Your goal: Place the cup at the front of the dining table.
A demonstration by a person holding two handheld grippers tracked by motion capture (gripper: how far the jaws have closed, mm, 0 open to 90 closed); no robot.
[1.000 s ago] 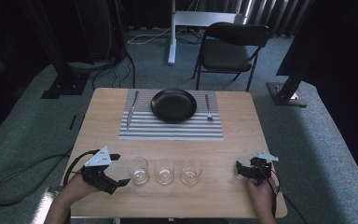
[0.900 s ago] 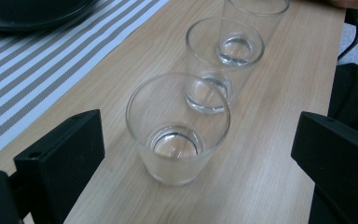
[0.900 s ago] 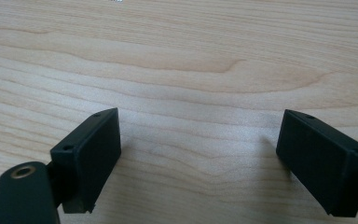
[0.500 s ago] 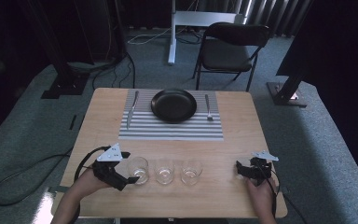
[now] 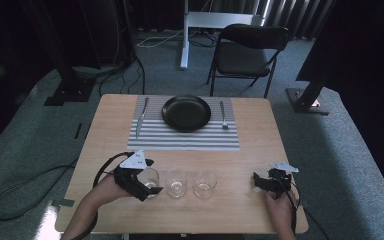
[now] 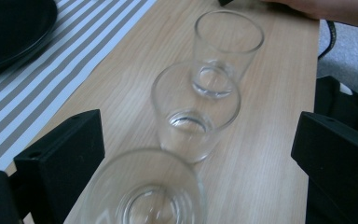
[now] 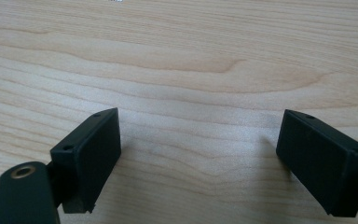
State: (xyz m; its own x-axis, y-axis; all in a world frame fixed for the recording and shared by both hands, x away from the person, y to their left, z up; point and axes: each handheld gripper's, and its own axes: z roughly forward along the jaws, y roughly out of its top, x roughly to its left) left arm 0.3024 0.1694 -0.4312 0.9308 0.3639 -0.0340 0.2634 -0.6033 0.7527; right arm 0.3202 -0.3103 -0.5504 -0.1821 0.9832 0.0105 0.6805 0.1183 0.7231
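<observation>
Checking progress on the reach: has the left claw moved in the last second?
Yes. The left claw has moved right along the table's near edge, closing on the left glass, which now sits between its open jaws.

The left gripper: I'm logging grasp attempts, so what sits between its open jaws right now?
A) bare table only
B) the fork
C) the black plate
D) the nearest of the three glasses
D: in the left gripper view the nearest glass sits between the spread jaws of the left gripper, which are not yet closed on it.
</observation>
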